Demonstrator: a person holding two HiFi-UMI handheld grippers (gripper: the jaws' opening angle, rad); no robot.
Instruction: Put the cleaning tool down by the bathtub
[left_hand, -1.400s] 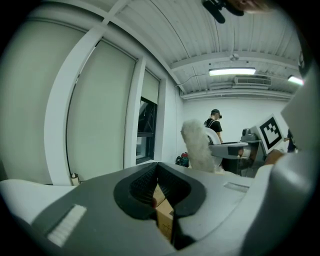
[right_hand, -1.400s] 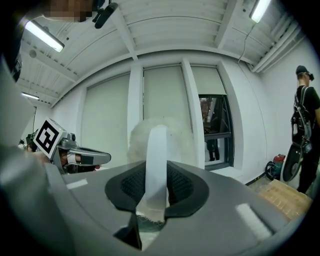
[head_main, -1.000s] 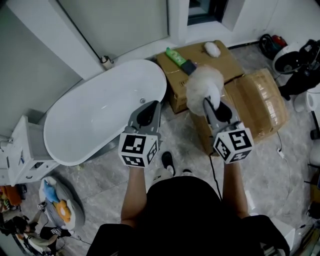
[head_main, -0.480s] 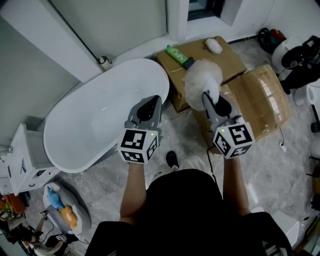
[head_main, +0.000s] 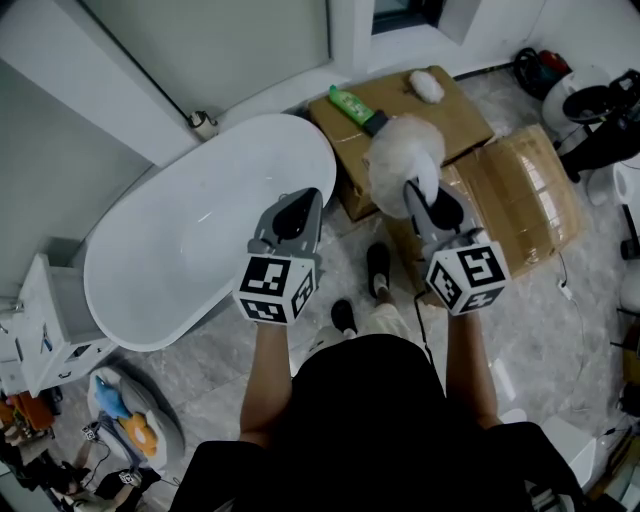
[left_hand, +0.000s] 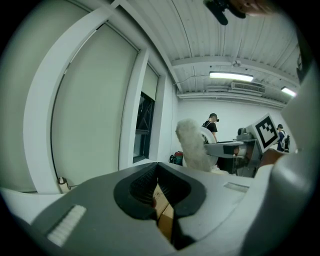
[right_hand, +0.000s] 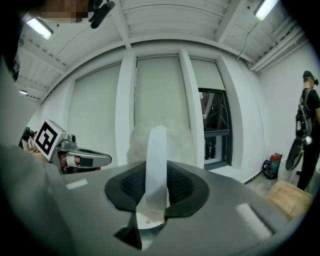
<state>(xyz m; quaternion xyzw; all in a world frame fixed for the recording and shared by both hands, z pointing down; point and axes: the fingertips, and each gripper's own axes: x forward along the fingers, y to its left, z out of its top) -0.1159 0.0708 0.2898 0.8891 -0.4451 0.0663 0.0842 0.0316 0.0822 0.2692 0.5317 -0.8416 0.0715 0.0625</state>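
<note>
The cleaning tool is a fluffy white duster head (head_main: 405, 160) on a white plastic handle (right_hand: 157, 155). My right gripper (head_main: 425, 205) is shut on that handle and holds the tool upright, above the cardboard boxes just right of the bathtub. The white oval bathtub (head_main: 190, 240) lies to the left, under and ahead of my left gripper (head_main: 297, 205). That gripper is shut with nothing in it. In the left gripper view its jaws (left_hand: 157, 187) meet, and the duster (left_hand: 192, 145) shows to the right.
A cardboard box (head_main: 440, 120) beside the tub's end carries a green bottle (head_main: 350, 102) and a white object (head_main: 426, 86). A film-wrapped box (head_main: 520, 200) lies right of it. A white cabinet (head_main: 40, 320) stands at the left. The person's shoe (head_main: 378, 268) is on the tiled floor.
The person has stepped forward; one shoe now shows further ahead between the grippers. Both grippers keep their places and the duster stays held.
</note>
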